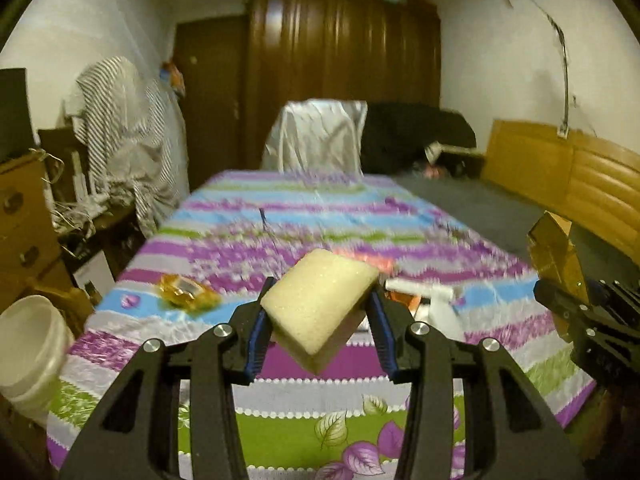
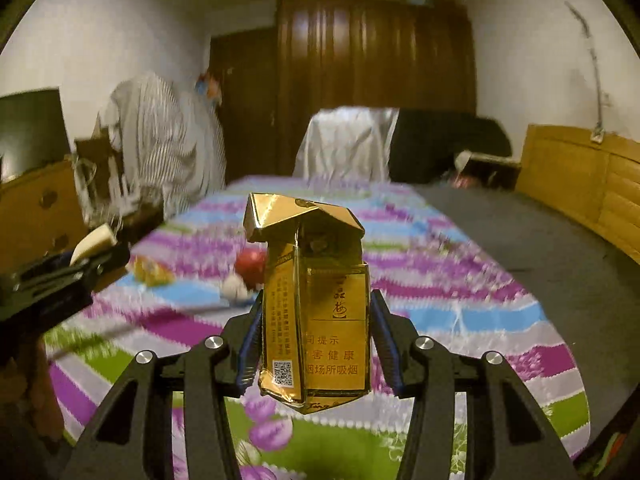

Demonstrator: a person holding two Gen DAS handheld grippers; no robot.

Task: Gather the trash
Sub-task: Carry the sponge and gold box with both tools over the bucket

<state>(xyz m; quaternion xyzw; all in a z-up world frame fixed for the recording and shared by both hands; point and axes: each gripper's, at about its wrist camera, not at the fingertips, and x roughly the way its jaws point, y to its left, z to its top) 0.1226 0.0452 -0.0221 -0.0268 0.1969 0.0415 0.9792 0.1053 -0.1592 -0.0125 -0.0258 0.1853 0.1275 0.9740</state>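
Two pieces of trash picked up, none yet binned as far as the views show. Left tool (image 1: 318, 320) clamped on a pale yellow rectangular foam sponge (image 1: 320, 306), held tilted in the lower centre of the left wrist view, clear of the striped purple, blue and green floral cloth on the tabletop (image 1: 280, 376). Right tool (image 2: 316, 344) closed on a crumpled gold cardboard cigarette pack (image 2: 320, 320), upright with its lid flipped open, centre of the right wrist view.

Left to collect, judging by the clutter: an orange crinkled plastic wrapper (image 1: 186, 292) at middle left, a white bottle-like item (image 1: 424, 300), blurred, right of the sponge, and a red round object (image 2: 251, 266), too blurred to name. White plastic bucket (image 1: 30, 344) at the lower left edge, possibly the bin.
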